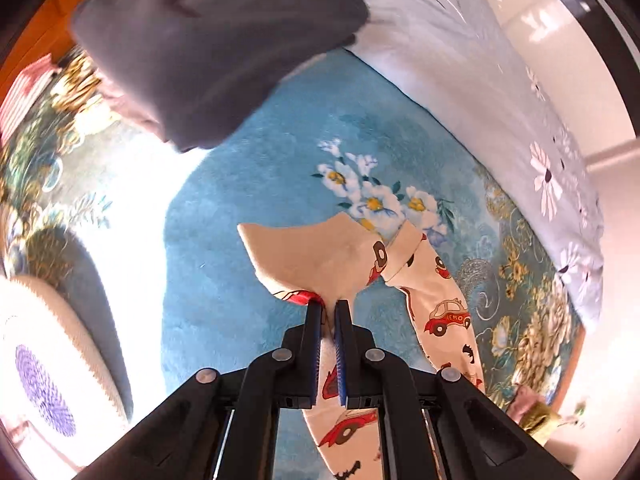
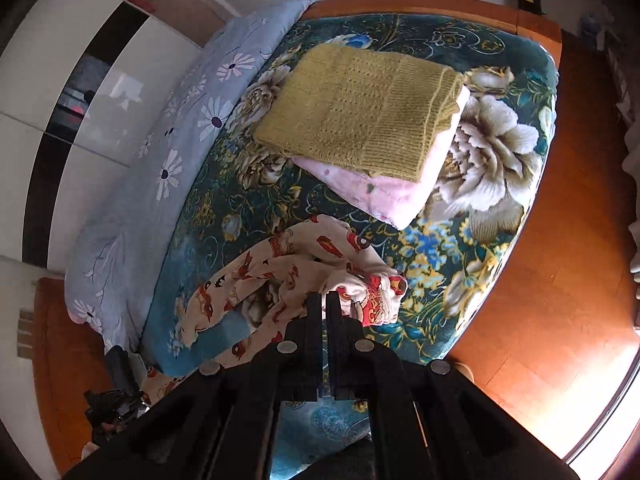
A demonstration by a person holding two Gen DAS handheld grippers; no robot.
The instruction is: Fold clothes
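My left claw [image 1: 329, 307] is clamped on an edge of the car-print pyjamas [image 1: 436, 304], lifting that part clear of the bed [image 1: 248, 208] so the cloth hangs free for a fold. My right claw [image 2: 324, 300] looks pinched together on the crumpled end of the same garment [image 2: 288, 276], though the grip point is hidden behind its tips. Well ahead of it sits a folded stack, green knit [image 2: 360, 108] on pink [image 2: 396, 196]. A grey sleeve [image 1: 216, 44] blurs the far left.

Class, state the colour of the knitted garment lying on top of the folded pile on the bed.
Olive-yellow knitted garment, resting on a pink folded item; clearest in the right wrist view.
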